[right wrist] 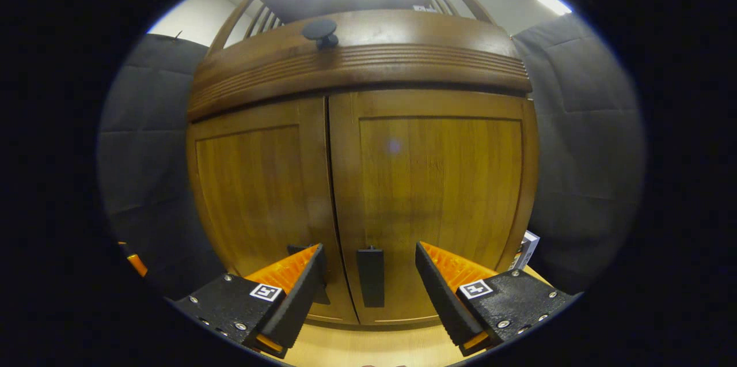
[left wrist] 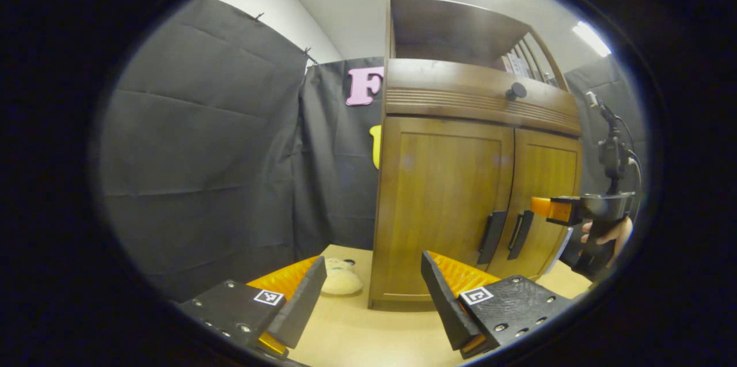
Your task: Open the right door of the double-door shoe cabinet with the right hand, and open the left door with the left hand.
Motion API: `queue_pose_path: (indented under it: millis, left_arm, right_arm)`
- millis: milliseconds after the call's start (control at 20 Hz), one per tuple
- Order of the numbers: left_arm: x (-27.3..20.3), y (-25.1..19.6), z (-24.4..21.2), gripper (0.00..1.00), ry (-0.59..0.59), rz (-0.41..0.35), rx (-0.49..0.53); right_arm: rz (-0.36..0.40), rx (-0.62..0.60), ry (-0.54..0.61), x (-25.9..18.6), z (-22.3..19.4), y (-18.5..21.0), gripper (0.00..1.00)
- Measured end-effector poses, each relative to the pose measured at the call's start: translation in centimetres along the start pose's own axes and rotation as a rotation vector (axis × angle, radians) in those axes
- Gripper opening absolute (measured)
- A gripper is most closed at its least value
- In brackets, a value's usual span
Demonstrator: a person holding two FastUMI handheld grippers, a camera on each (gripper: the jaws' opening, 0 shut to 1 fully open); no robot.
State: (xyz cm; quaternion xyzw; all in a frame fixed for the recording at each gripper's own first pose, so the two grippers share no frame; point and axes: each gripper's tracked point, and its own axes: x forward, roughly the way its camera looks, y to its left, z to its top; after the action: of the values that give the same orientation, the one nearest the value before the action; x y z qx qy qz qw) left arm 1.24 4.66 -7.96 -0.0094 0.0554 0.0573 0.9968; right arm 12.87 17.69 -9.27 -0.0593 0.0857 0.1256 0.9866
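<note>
Left gripper [left wrist: 368, 292]: in the left gripper view we see its two fingers wide apart at the bottom, holding nothing, above a pale wooden table [left wrist: 357, 332].
Right gripper [right wrist: 368, 286]: in the right gripper view its fingers stand apart, empty, close in front of the doors; the right door's handle [right wrist: 370, 276] lies between them, but we cannot tell whether either finger touches it.
Hidden parts: the left door's handle [right wrist: 299, 249] is mostly covered by a finger in the right gripper view. In the left gripper view the hand [left wrist: 613, 233] holding the right gripper is cut off at the edge.
Soft toy [left wrist: 341, 277]: a pale, fuzzy shape on the table just left of the cabinet, partly behind a finger; we cannot make out what it is.
Cabinet [left wrist: 449, 200]: a brown wooden double-door cabinet standing on the table, right of centre in the left gripper view.
Doors: the left door [right wrist: 259, 200] and the right door [right wrist: 437, 194] are both closed, meeting at a thin seam, each with a dark upright handle beside it.
Top: a ribbed band runs above the doors with a dark round knob [right wrist: 320, 30]; the open shelf [left wrist: 455, 30] above is dim inside.
</note>
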Motion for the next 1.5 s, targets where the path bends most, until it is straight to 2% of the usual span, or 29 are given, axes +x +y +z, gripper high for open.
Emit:
queue_pose_path:
  millis: [250, 300, 350, 400, 500, 550, 600, 650, 700, 850, 950, 1150, 1250, 1300, 1350, 1450, 1500]
  left_arm:
    - [0.7, 0.5, -1.1, 0.90, 0.026, 0.011, -0.027]
    - [0.8, 0.4, -1.1, 0.90, 0.030, 0.013, -0.029]
    - [1.0, 0.4, -1.4, 0.99, 0.033, 0.010, -0.036]
    - [1.2, 0.5, -1.6, 0.90, 0.036, 0.006, -0.044]
    - [1.4, 1.0, -2.5, 0.99, 0.050, 0.001, -0.054]
    - [1.6, 0.9, -2.5, 0.99, 0.057, -0.001, -0.057]
    - [1.8, 1.0, -2.5, 0.99, 0.063, -0.003, -0.059]
    - [1.8, 1.0, -2.5, 0.99, 0.069, -0.005, -0.060]
    - [1.9, 1.0, -2.4, 0.99, 0.072, -0.006, -0.059]
    - [1.8, 0.7, -2.2, 0.99, 0.079, -0.014, -0.054]
    - [1.8, 0.7, -2.3, 0.99, 0.088, -0.026, -0.063]
    - [2.0, 0.7, -2.2, 0.99, 0.107, -0.071, -0.067]
    - [2.5, 0.5, -2.0, 0.99, 0.116, -0.097, -0.058]
    - [2.9, 0.4, -1.9, 0.95, 0.118, -0.107, -0.054]
    - [3.2, 0.2, -2.0, 0.99, 0.122, -0.119, -0.054]
    - [3.9, 0.4, -1.6, 0.99, 0.126, -0.141, -0.055]
    - [4.2, 0.4, -1.7, 0.95, 0.125, -0.147, -0.051]
  right_arm:
    - [-0.024, 0.022, 0.064, 3.3, -2.6, -1.2, 0.93]
    - [-0.020, 0.027, 0.083, 3.9, -3.1, -1.0, 0.96]
    - [-0.008, 0.027, 0.097, 4.4, -3.3, -0.8, 0.95]
    - [-0.004, 0.022, 0.106, 5.1, -3.5, -0.7, 0.91]
    - [-0.010, 0.013, 0.120, 6.0, -3.6, -0.5, 0.86]
    - [-0.010, 0.017, 0.123, 6.5, -3.6, -0.4, 0.86]
    - [-0.007, 0.019, 0.125, 6.6, -3.7, -0.4, 0.76]
    - [-0.003, 0.015, 0.123, 6.7, -3.7, -0.5, 0.70]
    - [-0.001, 0.007, 0.123, 7.0, -3.9, -0.6, 0.58]
    - [0.022, -0.007, 0.133, 7.0, -4.0, -0.1, 0.36]
    - [0.031, 0.005, 0.139, 7.3, -3.9, 0.0, 0.31]
    - [0.073, 0.006, 0.155, 6.5, -3.9, -0.2, 0.12]
    - [0.085, 0.003, 0.149, 5.7, -3.9, -0.3, 0.12]
    - [0.089, -0.001, 0.146, 5.0, -4.2, -0.3, 0.12]
    - [0.094, -0.003, 0.144, 4.3, -4.2, -0.3, 0.13]
    - [0.108, 0.001, 0.145, 4.1, -4.0, -0.4, 0.12]
    - [0.118, 0.002, 0.144, 4.3, -4.0, -0.3, 0.12]
